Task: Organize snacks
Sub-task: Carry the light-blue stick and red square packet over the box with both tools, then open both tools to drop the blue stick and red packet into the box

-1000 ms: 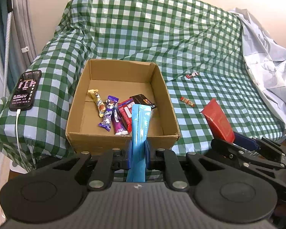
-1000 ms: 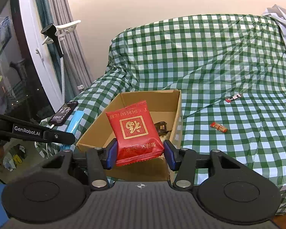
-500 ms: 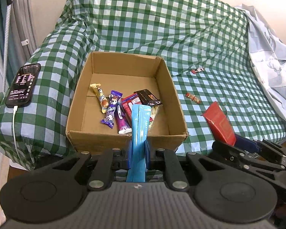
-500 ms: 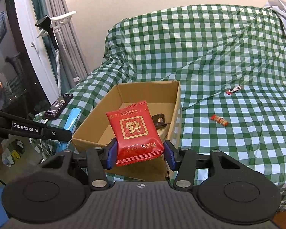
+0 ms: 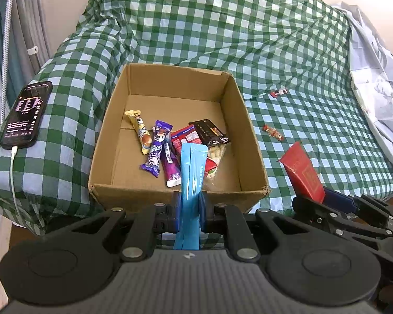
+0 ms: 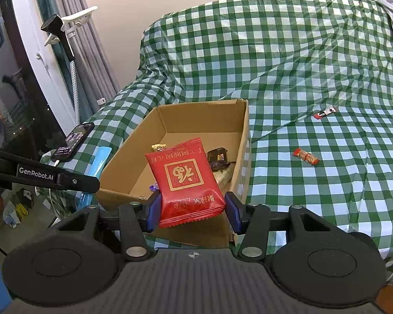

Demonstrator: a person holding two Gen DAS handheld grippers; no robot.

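An open cardboard box (image 5: 251,141) (image 6: 245,141) sits on a green checked cover and holds several wrapped snacks (image 5: 159,149). My left gripper (image 5: 190,206) is shut on a long light-blue packet (image 5: 192,172), which sticks out over the box's near wall. My right gripper (image 6: 192,210) is shut on a red square packet with gold print (image 6: 184,180), held just short of the box's near corner. That red packet (image 5: 302,174) also shows at the right of the left wrist view. Two small red candies (image 5: 273,132) (image 5: 278,93) lie on the cover right of the box.
A black phone (image 5: 26,115) on a white cable lies on the padded arm left of the box. Crumpled white cloth (image 5: 374,78) covers the far right. Grey curtains and a window (image 6: 18,78) stand at the left. The sofa's back rises behind the box.
Both grippers have moved closer to the box and slightly lower, each keeping its packet. The box looks larger in both views.
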